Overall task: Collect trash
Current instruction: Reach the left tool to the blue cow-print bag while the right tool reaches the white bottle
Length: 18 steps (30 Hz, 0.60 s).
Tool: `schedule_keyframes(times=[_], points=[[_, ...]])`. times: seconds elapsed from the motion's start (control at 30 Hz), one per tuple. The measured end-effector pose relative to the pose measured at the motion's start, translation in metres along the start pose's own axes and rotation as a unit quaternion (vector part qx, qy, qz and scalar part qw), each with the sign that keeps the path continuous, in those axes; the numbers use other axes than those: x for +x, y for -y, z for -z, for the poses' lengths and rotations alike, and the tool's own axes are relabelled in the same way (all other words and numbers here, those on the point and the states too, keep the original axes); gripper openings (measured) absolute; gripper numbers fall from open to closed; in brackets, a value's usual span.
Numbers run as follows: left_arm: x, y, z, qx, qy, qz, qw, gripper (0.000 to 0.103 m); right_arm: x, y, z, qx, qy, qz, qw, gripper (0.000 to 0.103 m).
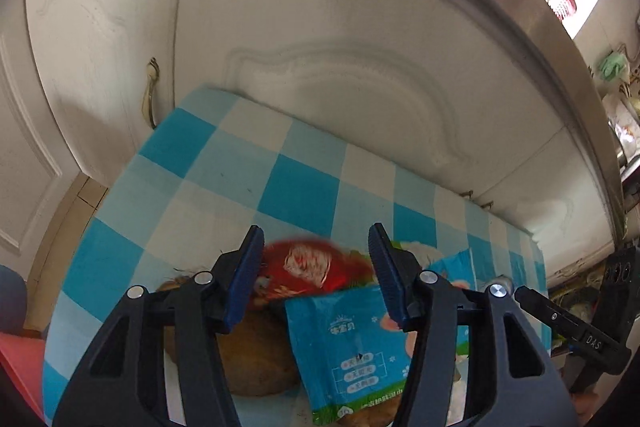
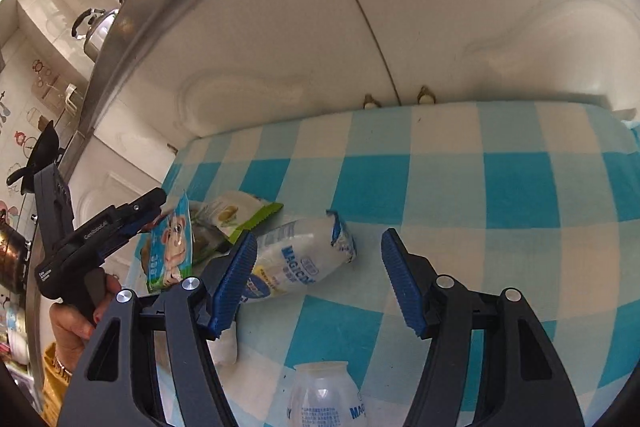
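In the left wrist view my left gripper (image 1: 316, 267) is open above a pile of trash on the blue-checked tablecloth (image 1: 248, 171). Between its fingers lie a red snack wrapper (image 1: 308, 265) and a blue wet-wipe packet (image 1: 352, 343), with a brown coconut-like husk (image 1: 256, 359) beneath. In the right wrist view my right gripper (image 2: 320, 271) is open and empty over the cloth (image 2: 500, 195). A white MAGIC milk bottle (image 2: 296, 259) lies beside its left finger. An empty clear bottle (image 2: 324, 395) stands below it. The left gripper (image 2: 120, 223) shows at left over a blue cartoon packet (image 2: 172, 247) and a green snack bag (image 2: 236, 215).
White cabinet doors (image 1: 320, 47) with brass handles (image 1: 151, 91) stand right behind the table. A steel counter edge (image 2: 132, 27) runs above, with pots and a kettle (image 2: 96, 31) on it. A red stool (image 1: 20, 367) is at the left. The right gripper's tip (image 1: 560, 319) shows at right.
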<state>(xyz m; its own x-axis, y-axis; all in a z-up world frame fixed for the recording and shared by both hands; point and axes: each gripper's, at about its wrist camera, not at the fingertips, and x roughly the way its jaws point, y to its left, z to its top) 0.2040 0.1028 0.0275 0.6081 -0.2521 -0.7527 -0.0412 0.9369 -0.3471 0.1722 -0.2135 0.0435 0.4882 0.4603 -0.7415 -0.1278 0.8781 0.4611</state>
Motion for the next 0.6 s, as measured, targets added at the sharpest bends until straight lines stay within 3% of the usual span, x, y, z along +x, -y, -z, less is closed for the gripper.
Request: schedule_keyframes(times=[0.2, 0.43, 0.6], points=[[0.002, 0.011, 0.013, 0.047, 0.003, 0.011, 0.9988, 0.055, -0.022, 0.005, 0.034, -0.025, 0.008, 0.009, 1.000, 0.071], [-0.009, 0.032, 0.037, 0.111, -0.024, 0.029, 0.9931, 0.055, -0.037, 0.000, 0.079, -0.060, 0.014, 0.000, 0.998, 0.071], [-0.018, 0.035, 0.059, 0.123, -0.034, 0.042, 0.9909, 0.058, -0.041, -0.011, 0.099, -0.086, 0.030, 0.017, 0.996, 0.069]])
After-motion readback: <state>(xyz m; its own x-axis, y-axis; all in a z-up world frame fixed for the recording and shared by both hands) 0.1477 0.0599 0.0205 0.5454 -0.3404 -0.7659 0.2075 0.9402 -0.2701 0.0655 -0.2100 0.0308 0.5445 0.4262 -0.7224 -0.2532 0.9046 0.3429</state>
